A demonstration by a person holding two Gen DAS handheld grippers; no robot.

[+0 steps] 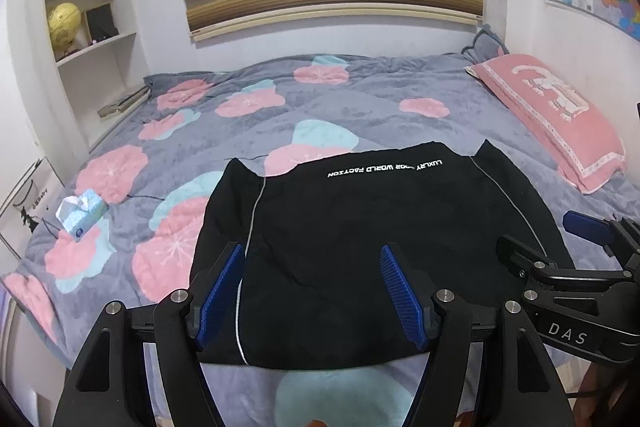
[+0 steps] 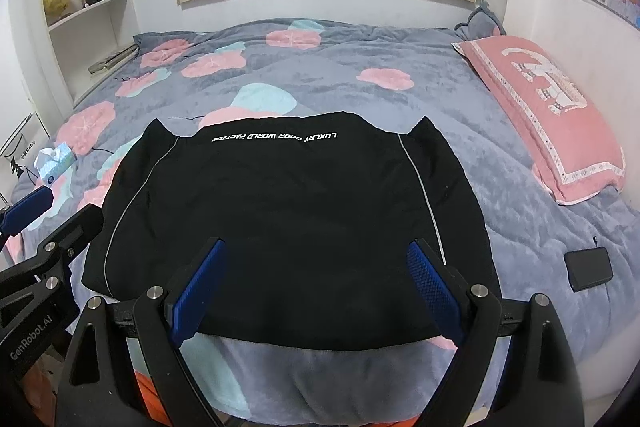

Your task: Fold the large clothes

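Observation:
A black garment (image 1: 360,247) with white piping and white lettering lies folded flat on the bed; it also shows in the right wrist view (image 2: 288,219). My left gripper (image 1: 314,259) is open and empty above its near left part. My right gripper (image 2: 316,255) is open and empty above its near right part. The right gripper shows at the right edge of the left wrist view (image 1: 560,239). The left gripper shows at the left edge of the right wrist view (image 2: 52,207).
The bed has a grey quilt (image 1: 360,107) with pink flowers. A pink pillow (image 1: 548,115) lies at the right, a tissue pack (image 1: 82,211) at the left, a black pouch (image 2: 588,269) at the near right. Bookshelves (image 1: 88,27) stand left.

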